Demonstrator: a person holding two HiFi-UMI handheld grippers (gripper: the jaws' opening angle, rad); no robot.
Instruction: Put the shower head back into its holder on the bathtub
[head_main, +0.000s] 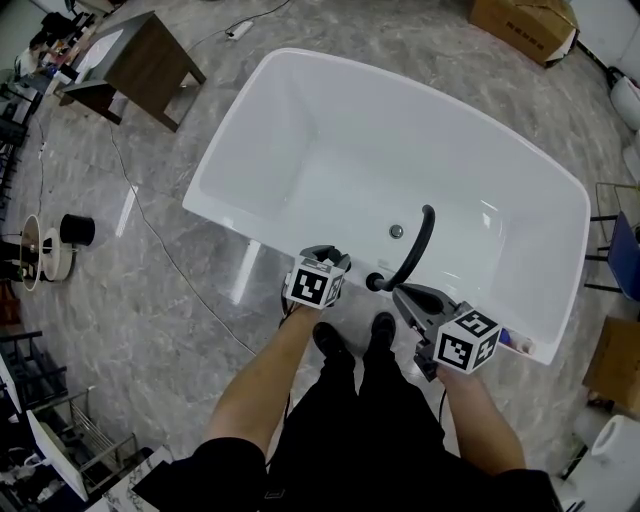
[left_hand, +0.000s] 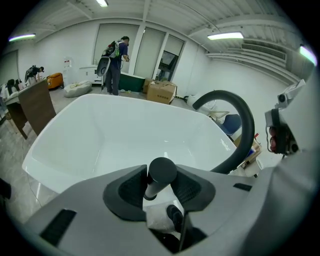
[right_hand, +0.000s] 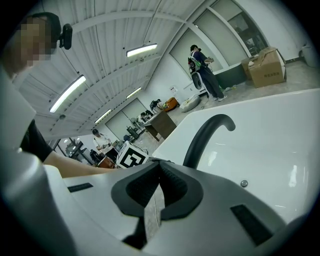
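No legible text; print on the cardboard box (right_hand: 266, 67) seems blurred.

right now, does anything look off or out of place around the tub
Only the shower head: the left gripper clamps it by the bathtub rim, not clearly seated in any holder. Nothing looks spilled, cracked or askew.

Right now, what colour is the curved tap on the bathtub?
The tap is black, clearest in the head view against the white bathtub.
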